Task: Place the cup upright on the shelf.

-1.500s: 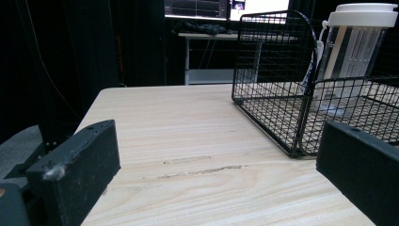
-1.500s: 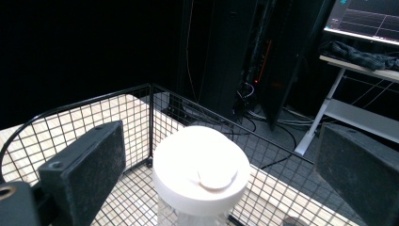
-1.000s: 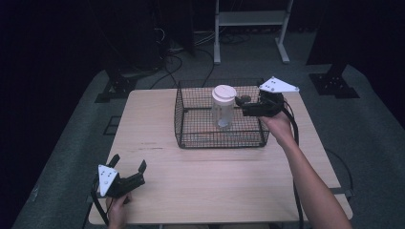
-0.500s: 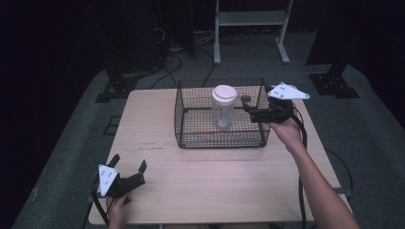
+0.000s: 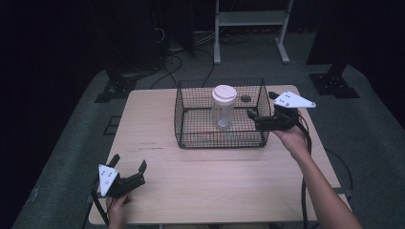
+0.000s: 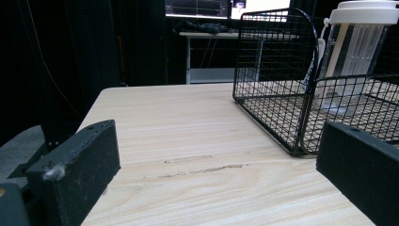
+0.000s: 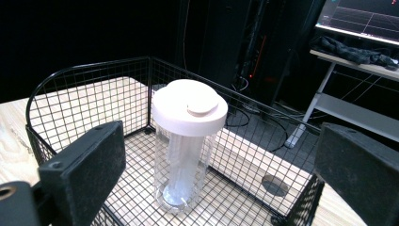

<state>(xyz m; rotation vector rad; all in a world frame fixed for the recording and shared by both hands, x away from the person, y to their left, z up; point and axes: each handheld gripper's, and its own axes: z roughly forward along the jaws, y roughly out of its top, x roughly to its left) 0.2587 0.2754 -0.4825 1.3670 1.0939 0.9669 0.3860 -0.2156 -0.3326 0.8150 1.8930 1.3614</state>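
**Right tool backed off from the jar in the basket**

At the lower left of the high view, the left tool (image 5: 128,172) rested on the pale wooden tabletop (image 5: 215,176), its black jaws spread wide and holding nothing. Its own camera looked across bare wood (image 6: 188,141) toward the basket (image 6: 282,94) at the upper right of that frame.

Further up, in the middle of the high view, the black wire-mesh basket (image 5: 222,138) sat on the tabletop. Inside it the clear plastic jar with a white round lid (image 5: 223,107) stood upright on the mesh floor, touching no wall.

The right tool (image 5: 255,119) was at the basket's right wall, jaws pointing in toward the jar. A second before, it had been close against the jar; it had since drawn back to the right, leaving the jar standing where it was. In the right gripper view its jaws stood wide apart and empty, with the jar (image 7: 188,146) between and beyond them.

This likely meant the jar had just been set down in the basket and released, so the placing looked finished and only the withdrawal of the hand (image 5: 291,138) remained.
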